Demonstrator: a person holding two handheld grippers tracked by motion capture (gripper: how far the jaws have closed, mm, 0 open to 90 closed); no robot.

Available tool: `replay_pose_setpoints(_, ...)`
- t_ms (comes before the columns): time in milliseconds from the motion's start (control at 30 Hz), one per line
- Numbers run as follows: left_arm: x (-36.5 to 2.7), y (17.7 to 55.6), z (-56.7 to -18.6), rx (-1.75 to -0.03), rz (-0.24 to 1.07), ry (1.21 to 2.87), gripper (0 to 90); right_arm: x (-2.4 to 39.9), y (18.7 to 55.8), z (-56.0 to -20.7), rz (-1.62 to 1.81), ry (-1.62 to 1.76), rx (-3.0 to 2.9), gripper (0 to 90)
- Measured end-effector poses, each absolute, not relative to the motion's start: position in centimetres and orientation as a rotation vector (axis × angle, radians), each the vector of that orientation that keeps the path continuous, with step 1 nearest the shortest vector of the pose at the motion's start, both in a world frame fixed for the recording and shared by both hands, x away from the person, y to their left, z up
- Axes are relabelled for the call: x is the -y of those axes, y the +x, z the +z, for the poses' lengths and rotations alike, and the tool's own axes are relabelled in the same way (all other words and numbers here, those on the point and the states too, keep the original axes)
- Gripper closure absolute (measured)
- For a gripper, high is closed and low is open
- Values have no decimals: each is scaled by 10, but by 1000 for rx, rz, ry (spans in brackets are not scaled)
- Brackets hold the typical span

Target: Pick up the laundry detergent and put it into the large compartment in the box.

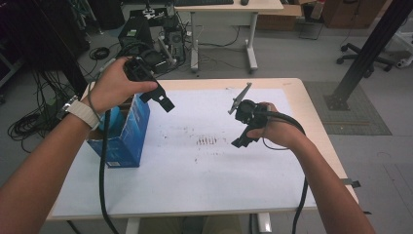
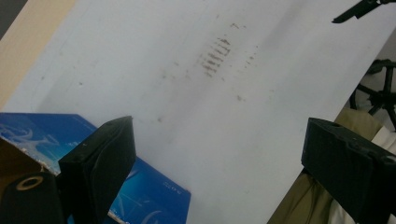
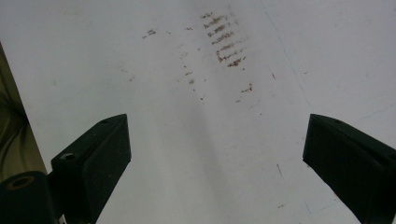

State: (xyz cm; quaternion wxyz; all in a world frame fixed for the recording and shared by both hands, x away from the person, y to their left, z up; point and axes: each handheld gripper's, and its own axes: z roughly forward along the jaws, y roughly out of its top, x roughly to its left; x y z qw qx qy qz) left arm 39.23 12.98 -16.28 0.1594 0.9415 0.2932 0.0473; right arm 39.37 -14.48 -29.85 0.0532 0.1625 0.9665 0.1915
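The blue carton (image 1: pixel 127 131) stands open-topped near the left edge of the bench (image 1: pixel 311 126), on the white sheet (image 1: pixel 195 170) that covers most of the top. In the left gripper view its printed blue side and brown inner flap sit just under the near jaw, so it is the thing nearest to either tool. Nothing is in it that I can make out, and nothing lies loose on the sheet beside it.

The left gripper (image 1: pixel 164 101) hangs in the air just above the carton's far upper corner, tilted down toward the middle of the bench. Its jaws stand wide apart and bare, with only white sheet between them. The right gripper (image 1: pixel 242 141) is held up over the right half of the bench, well apart from the carton, and its jaws are likewise spread with nothing between them.

Between the two, near the middle of the sheet, is a patch of brownish scuff marks (image 1: pixel 207 141), short strokes in a row.

As I judge it, the work on the carton is either not begun or just let go of: neither tool touches it. Any grasping, moving or closing of the carton is left to do, the left tool being better placed for it.
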Motion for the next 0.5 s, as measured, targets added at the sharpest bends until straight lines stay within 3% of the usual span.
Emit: replay_pose_setpoints(500,-119,389,-168,-724,123,2742,106,144,395,-297,585,488,-2936,78)
